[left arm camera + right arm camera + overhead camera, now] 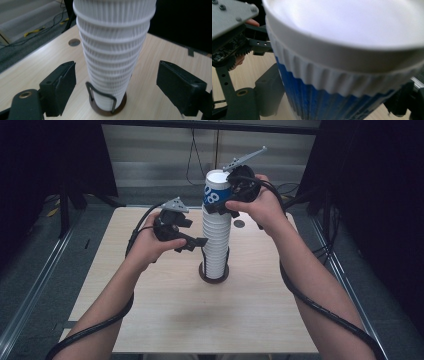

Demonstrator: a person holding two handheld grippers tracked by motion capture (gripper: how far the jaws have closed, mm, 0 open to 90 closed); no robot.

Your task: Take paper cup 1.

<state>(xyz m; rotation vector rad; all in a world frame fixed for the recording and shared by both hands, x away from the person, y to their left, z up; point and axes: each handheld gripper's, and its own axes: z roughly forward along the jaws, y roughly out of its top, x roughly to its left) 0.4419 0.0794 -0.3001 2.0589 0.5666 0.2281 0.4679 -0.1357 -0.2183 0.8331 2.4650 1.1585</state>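
Lifting the blue-printed top cup (218,190) cleanly off the white cup stack (216,245) calls for a straight upward pull: the right gripper (227,206) is clenched on it just below its rim. The left gripper (196,243) stands released, jaws straddling the stack without touching; it should close there to keep the stack in its holder (110,105) on the tabletop (200,320).

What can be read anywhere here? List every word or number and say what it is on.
"8", white, preceded by a partly hidden character: on the blue top cup of the cup stack.
The blue print on that cup in the right gripper view is too blurred to read.
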